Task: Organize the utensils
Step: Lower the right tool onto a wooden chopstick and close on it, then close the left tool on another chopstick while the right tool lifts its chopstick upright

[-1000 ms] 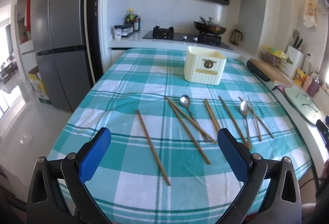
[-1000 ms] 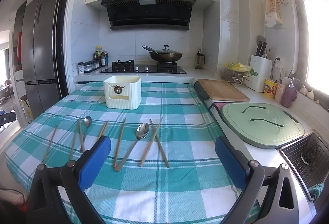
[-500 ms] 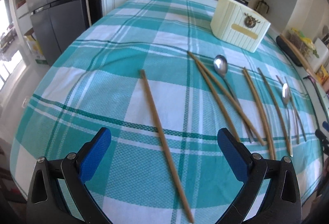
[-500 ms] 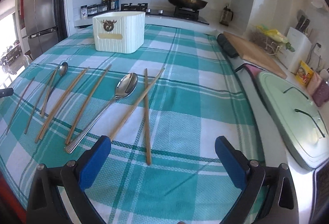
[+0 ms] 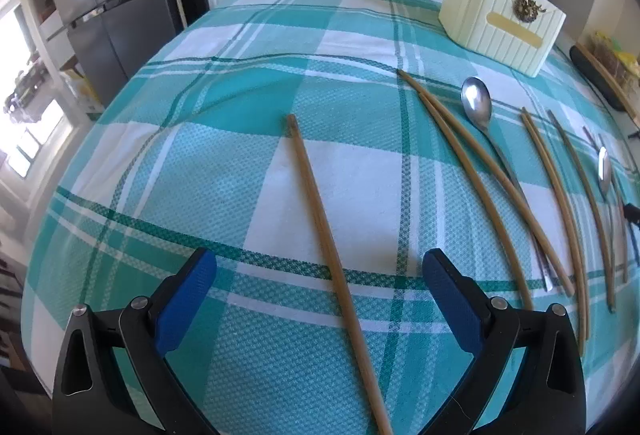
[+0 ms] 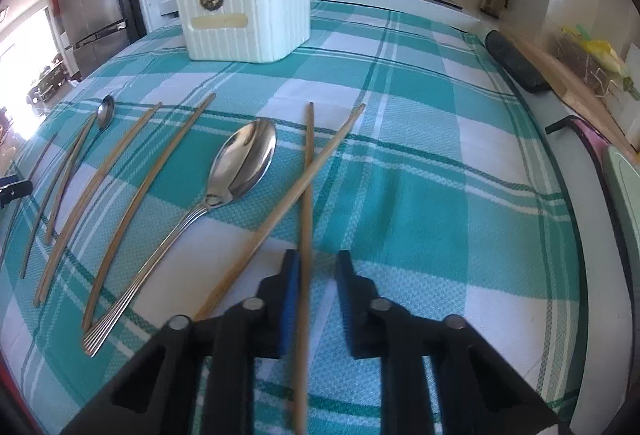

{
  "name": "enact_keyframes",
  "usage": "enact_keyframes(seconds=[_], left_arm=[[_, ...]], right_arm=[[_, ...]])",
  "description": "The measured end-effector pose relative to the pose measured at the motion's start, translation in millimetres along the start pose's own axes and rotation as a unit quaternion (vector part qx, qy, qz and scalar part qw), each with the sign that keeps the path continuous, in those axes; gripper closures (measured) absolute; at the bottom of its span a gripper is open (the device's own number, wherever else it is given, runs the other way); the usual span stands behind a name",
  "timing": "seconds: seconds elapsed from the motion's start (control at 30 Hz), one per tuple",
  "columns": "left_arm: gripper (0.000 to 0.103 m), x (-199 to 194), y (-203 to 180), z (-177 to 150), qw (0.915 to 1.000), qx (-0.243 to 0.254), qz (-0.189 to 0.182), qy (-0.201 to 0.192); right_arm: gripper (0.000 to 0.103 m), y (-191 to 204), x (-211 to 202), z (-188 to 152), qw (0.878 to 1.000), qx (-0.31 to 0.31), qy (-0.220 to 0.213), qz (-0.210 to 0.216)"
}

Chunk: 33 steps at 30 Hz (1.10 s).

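The table [image 5: 200, 95] carries everything. The holder [image 6: 248, 19] stands toward its far edge, and the utensils lie in a row nearer the near edge, each with its long axis running near to far.

The left gripper [image 5: 320, 267] hangs over the row's left end with its jaws wide apart and holding nothing. The right gripper [image 6: 318, 259] is at the row's right end. Its jaws have just been closing and now stand drawn in around a stick, whose near part runs between them.

The lone chopstick [image 5: 320, 223] lies straight ahead of the left gripper. It passes between the open fingers, touching neither, and points away toward the far edge.

The held chopstick [image 6: 307, 195] points toward the holder and crosses a slanted chopstick [image 6: 280, 211] just beyond the fingertips. I judge the right hand nearer to lifting; the holder lies ahead and left of it.
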<state>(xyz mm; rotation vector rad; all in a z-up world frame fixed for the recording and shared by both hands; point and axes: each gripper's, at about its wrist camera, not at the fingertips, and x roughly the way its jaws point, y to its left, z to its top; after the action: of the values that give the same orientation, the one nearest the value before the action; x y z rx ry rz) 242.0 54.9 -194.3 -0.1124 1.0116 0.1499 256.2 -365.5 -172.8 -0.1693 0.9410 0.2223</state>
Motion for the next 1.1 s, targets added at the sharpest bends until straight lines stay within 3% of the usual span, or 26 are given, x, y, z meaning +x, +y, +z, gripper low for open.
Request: enact_keyframes(seconds=[0.23,0.47,0.83,0.93,1.0,1.03,1.1], left_arm=[[0.001,0.6,-1.2,-3.0,0.9999,0.009,0.011,-0.007],[0.000,-0.2,2.6,-4.2,0.9998,0.013,0.012,-0.011],[0.000,-3.9,15.6,-5.0,0.9984,0.039,0.002,0.040],[0.019,-7.9,18.0,-3.6,0.9980,0.054,-0.012,0.029],[0.051,-9.9,17.1,0.5,0.9972,0.067,-0.025,0.022],[0.060,-10.1,16.4,3.1,0.9967,0.073,-0.029,0.021],[0.092,-7.6,12.6,9.2,0.9954,0.091,-0.027,0.015]], right_arm=[[0.096,-34.3,-4.3,-7.0,0.987,0.118,-0.006,-0.112],[0.096,-71.9,-21.4,-32.7,0.966,0.193,0.000,-0.171],[0.096,-86.8,-43.6,-66.4,0.960,0.215,0.006,-0.179],[0.096,-87.5,-46.2,-69.2,0.962,0.213,0.010,-0.172],[0.096,-90.0,-48.2,-70.6,0.963,0.215,0.014,-0.164],[0.096,-91.1,-48.6,-70.7,0.964,0.212,0.016,-0.160],[0.096,-91.5,-49.1,-70.8,0.966,0.204,0.021,-0.156]])
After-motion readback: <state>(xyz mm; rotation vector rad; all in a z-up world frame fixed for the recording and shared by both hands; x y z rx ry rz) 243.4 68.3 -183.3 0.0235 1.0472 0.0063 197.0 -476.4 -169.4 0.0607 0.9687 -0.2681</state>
